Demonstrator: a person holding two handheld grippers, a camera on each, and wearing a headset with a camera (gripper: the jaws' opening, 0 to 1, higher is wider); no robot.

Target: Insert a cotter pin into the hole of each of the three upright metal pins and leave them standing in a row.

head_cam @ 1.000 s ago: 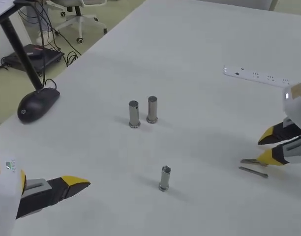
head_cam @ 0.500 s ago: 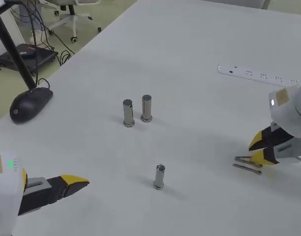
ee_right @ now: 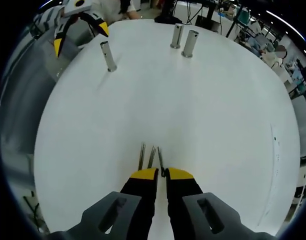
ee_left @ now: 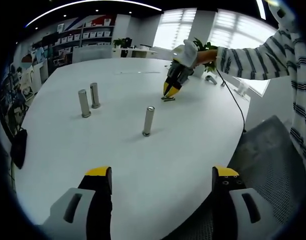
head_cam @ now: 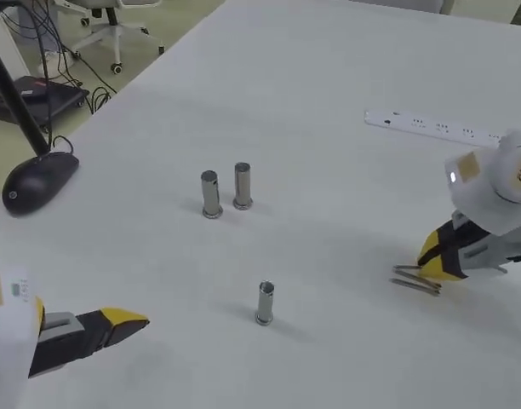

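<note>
Three upright metal pins stand on the white table: two close together [head_cam: 211,194] [head_cam: 243,186] and a third alone nearer me [head_cam: 265,302]. Three cotter pins [ee_right: 150,156] lie side by side at the right. My right gripper [ee_right: 162,174] is low over them, its jaws closed on the end of the rightmost cotter pin [ee_right: 160,162]; the head view shows this gripper [head_cam: 429,262] touching the cotter pins [head_cam: 414,279]. My left gripper [ee_left: 162,172] is open with nothing in it, held near the table's front left [head_cam: 124,328], well short of the lone pin [ee_left: 148,120].
A black mouse [head_cam: 39,181] lies near the table's left edge. A white power strip [head_cam: 435,128] lies at the far right. Beyond the left edge are a chair and cables on the floor. A wide stretch of bare table [head_cam: 346,230] separates the pins from the cotter pins.
My right gripper has come down onto the cotter pins and its jaws have closed from open. The left gripper has stayed put; the head camera has shifted a little.
</note>
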